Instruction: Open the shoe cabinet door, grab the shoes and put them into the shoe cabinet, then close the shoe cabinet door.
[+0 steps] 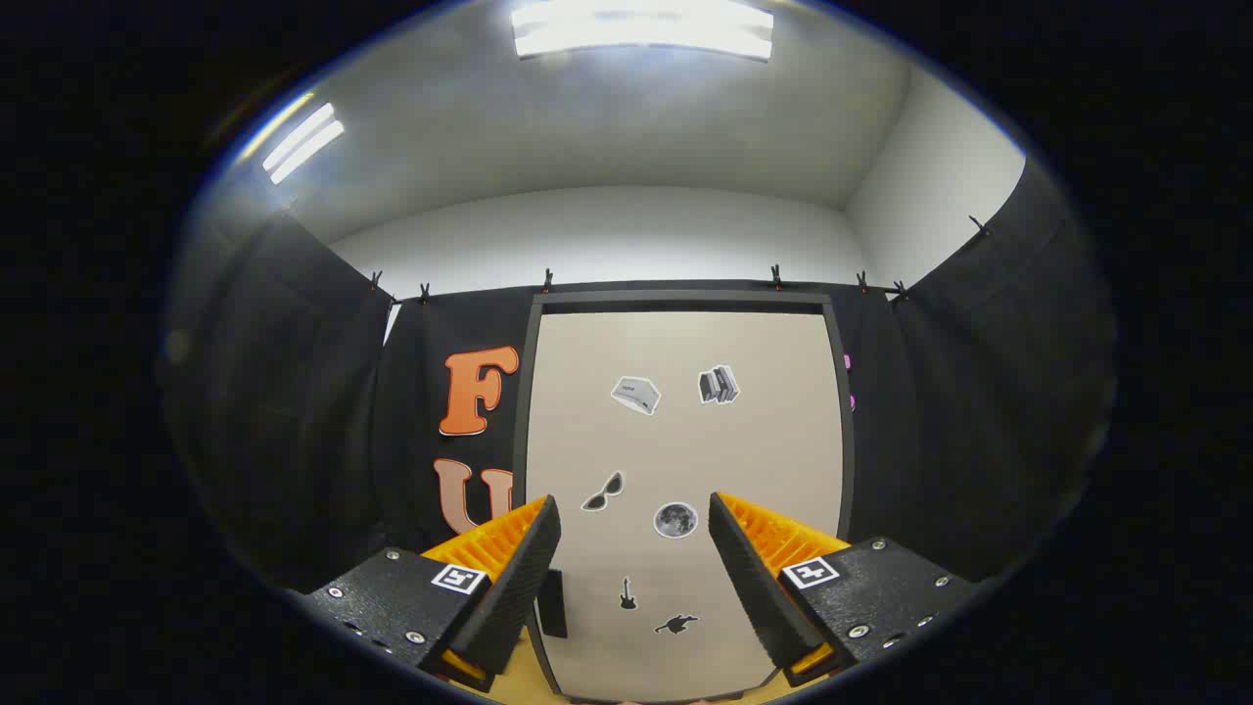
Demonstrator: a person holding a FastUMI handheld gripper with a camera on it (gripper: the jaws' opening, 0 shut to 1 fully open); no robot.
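Note:
The shoe cabinet (685,304) stands straight ahead of me, a dark frame around a pale beige door (685,441) that is closed. Several small stickers dot the door. A small dark handle (552,602) sits at the door's lower left edge, just beside my left finger. My gripper (634,519) is open, its fingers spread wide with nothing between them, and it points at the lower half of the door from a short way off.
Black cloth walls (294,411) flank the cabinet on both sides, clipped along their top edge. White walls and ceiling lights (641,29) show above. A strip of light wooden surface (519,671) lies below the fingers at the cabinet's foot.

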